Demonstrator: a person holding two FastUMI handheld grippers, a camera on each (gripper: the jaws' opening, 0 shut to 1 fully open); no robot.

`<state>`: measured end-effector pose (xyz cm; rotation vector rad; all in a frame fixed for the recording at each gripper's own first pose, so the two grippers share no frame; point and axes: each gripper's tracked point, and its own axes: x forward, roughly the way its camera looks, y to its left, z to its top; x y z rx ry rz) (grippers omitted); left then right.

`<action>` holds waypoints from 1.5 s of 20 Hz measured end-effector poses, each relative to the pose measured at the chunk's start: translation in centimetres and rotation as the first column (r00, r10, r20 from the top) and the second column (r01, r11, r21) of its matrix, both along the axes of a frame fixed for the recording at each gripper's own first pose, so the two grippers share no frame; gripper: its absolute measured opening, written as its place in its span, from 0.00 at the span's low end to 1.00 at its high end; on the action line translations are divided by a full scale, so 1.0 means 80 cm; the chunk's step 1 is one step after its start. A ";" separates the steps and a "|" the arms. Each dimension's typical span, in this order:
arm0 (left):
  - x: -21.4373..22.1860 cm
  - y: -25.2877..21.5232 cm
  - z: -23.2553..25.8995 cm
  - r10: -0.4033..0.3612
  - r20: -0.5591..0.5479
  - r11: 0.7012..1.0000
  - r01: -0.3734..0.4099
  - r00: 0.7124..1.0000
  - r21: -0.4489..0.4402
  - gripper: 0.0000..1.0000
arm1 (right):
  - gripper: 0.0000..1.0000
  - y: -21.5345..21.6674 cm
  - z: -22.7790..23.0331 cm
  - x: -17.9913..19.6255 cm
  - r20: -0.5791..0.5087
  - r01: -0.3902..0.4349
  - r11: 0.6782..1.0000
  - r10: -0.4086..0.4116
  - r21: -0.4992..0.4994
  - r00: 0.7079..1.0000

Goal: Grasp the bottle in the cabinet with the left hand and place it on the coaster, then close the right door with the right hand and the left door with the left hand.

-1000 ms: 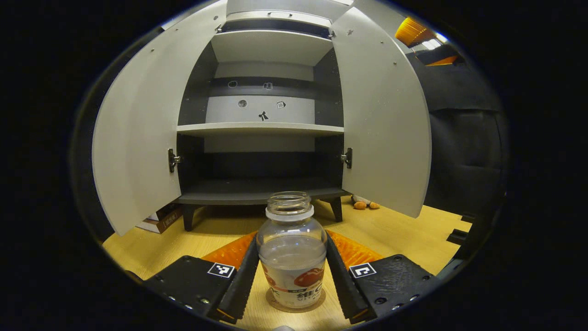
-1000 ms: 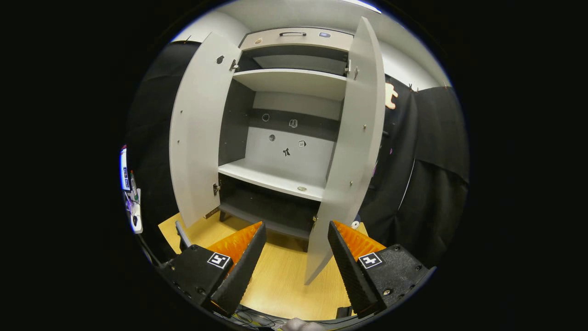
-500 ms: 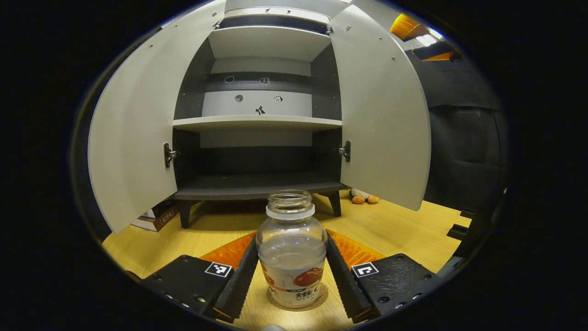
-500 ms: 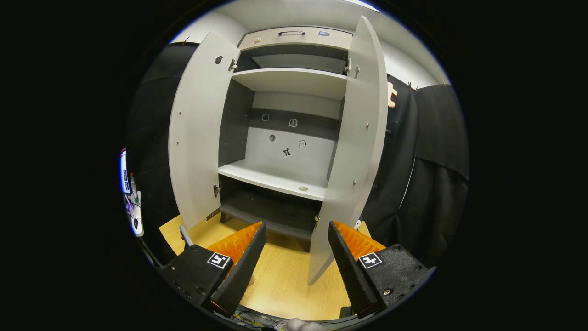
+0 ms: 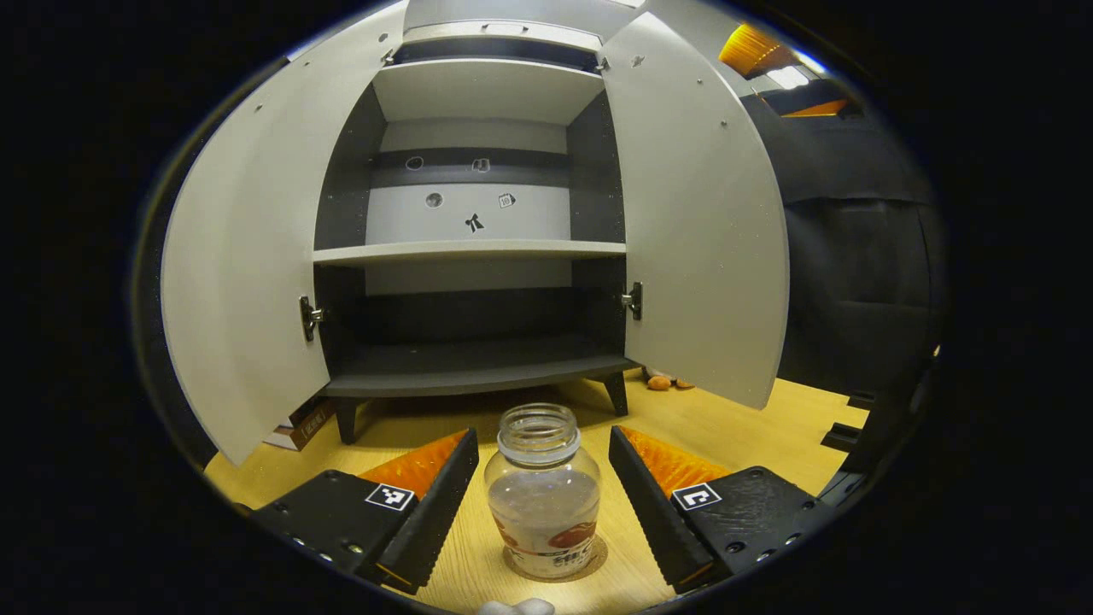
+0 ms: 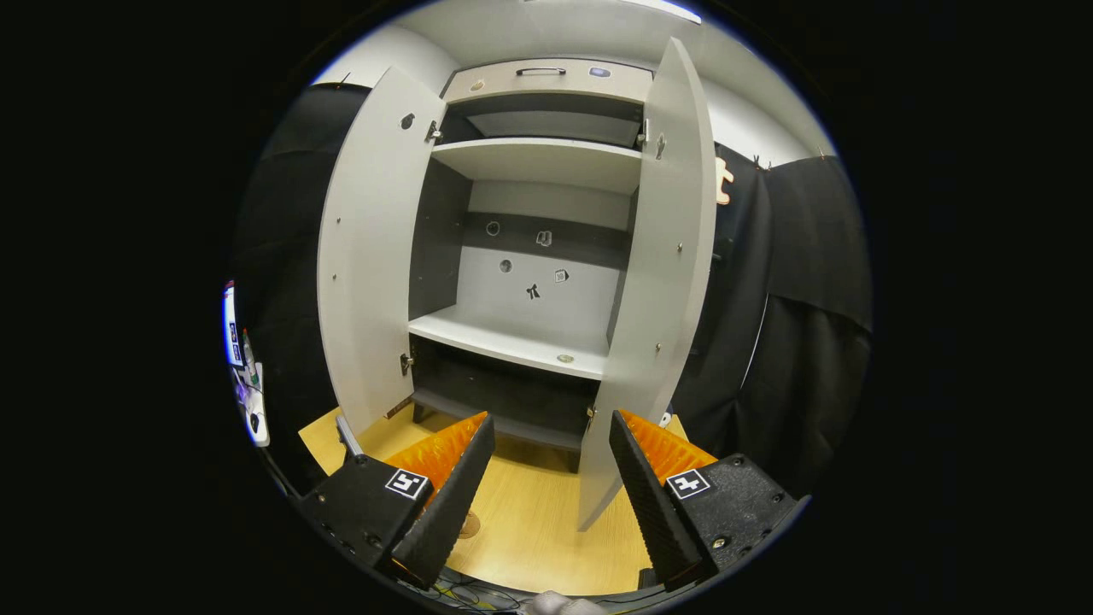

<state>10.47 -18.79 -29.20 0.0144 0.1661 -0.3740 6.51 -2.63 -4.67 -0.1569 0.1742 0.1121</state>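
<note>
On the coaster (image 5: 598,559) the bottle (image 5: 544,495) stands upright between the left gripper (image 5: 542,500) fingers, spread apart, not touching it. Right gripper (image 6: 546,487) also spread, empty. Beyond, cabinet (image 5: 470,252) doors both open.

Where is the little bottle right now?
In the left gripper view the bottle stands on the coaster on the wooden table, between the open left claw's fingers, before the cabinet.

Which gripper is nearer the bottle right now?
Left. The left gripper brackets the bottle on its coaster, jaws open and clear of the glass. The right gripper hangs open facing the right door.
</note>
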 end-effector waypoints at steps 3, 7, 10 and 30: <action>0.006 0.003 0.048 0.010 0.021 1.000 -0.010 1.000 -0.023 0.94 | 0.84 0.000 0.013 -0.013 0.040 0.027 0.999 -0.028 0.032 0.999; 0.000 0.007 0.147 0.001 0.088 0.999 0.002 0.996 -0.032 0.94 | 0.84 -0.006 0.024 -0.034 0.081 0.069 0.993 -0.077 0.100 0.994; -0.012 0.035 0.215 0.021 0.105 1.000 -0.019 0.994 -0.019 0.94 | 0.83 -0.026 0.034 -0.047 0.117 0.119 0.985 -0.133 0.121 0.984; -0.128 0.246 0.297 0.441 0.066 0.897 -0.443 0.895 0.010 0.95 | 0.83 -0.249 0.109 0.092 0.184 0.229 0.956 -0.262 0.181 0.947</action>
